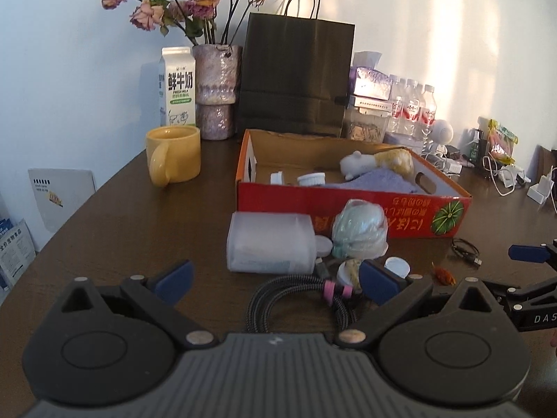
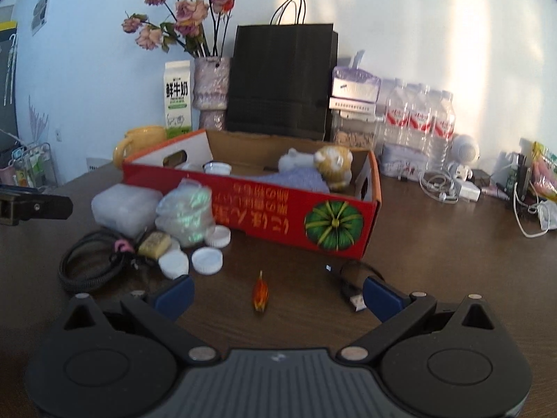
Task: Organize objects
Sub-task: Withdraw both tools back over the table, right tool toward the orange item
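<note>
Left wrist view
Left claw (image 1: 275,283): spread wide, gripping nothing, low over the desk (image 1: 139,230).
Under the claw: coiled braided cable (image 1: 278,299) with a pink tie, between the fingers.
Just past the cable: frosted case (image 1: 271,242) on its side; bagged green thing (image 1: 360,231) beside it, against the box front.
Caps (image 1: 397,266): small white lids near the right finger.
Box (image 1: 348,205): red, open top, mid-desk; holds a plush toy (image 1: 377,163), purple cloth (image 1: 376,181) and two white lids.
Mug (image 1: 174,155): yellow, left of the box, well apart.
Right edge: part of the right claw, beside a small black cord (image 1: 466,250).

Right wrist view
Right claw (image 2: 278,296): fingers wide apart, empty.
Between the fingers: small orange item (image 2: 261,292) on the desk, untouched.
Near right finger: black cord with USB plug (image 2: 355,287).
Left side: cable, caps, case and bag clustered at the box's front left corner.
</note>
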Action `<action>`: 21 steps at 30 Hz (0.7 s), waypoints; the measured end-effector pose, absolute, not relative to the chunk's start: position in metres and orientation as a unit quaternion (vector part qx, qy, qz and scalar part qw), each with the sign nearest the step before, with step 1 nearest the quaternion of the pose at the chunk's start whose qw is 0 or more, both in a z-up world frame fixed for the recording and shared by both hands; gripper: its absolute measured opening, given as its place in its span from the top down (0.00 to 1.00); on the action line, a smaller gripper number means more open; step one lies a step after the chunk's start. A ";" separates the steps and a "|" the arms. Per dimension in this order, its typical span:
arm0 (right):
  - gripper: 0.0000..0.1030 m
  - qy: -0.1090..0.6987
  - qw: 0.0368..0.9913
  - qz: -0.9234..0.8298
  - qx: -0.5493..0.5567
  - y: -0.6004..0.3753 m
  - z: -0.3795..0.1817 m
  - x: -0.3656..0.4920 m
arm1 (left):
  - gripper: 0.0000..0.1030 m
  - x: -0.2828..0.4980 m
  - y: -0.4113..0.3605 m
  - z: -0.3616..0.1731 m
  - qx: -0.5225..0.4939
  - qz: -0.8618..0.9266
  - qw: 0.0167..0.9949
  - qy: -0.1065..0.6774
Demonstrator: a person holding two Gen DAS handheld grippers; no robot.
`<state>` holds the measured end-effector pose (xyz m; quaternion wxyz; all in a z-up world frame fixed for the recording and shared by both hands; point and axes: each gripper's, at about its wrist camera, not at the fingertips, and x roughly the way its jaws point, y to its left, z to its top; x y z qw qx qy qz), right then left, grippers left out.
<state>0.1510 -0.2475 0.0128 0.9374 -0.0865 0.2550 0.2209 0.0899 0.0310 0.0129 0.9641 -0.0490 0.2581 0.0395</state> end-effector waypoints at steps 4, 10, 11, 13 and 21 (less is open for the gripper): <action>0.00 0.265 0.934 0.222 -0.088 -0.246 0.007 0.154 | 0.00 0.089 0.032 0.011 -0.052 0.040 0.963 0.262; 0.06 0.276 0.927 0.233 -0.098 -0.237 0.002 0.166 | 0.00 0.090 0.031 0.006 -0.054 0.037 0.961 0.268; 0.10 0.279 0.926 0.235 -0.098 -0.235 0.001 0.170 | 0.00 0.091 0.031 0.005 -0.054 0.037 0.961 0.269; 0.14 0.286 0.922 0.239 -0.101 -0.231 0.000 0.178 | 0.00 0.091 0.031 0.004 -0.055 0.036 0.960 0.271; 0.50 0.308 0.913 0.250 -0.091 -0.225 -0.010 0.198 | 0.00 0.093 0.032 0.001 -0.056 0.035 0.960 0.273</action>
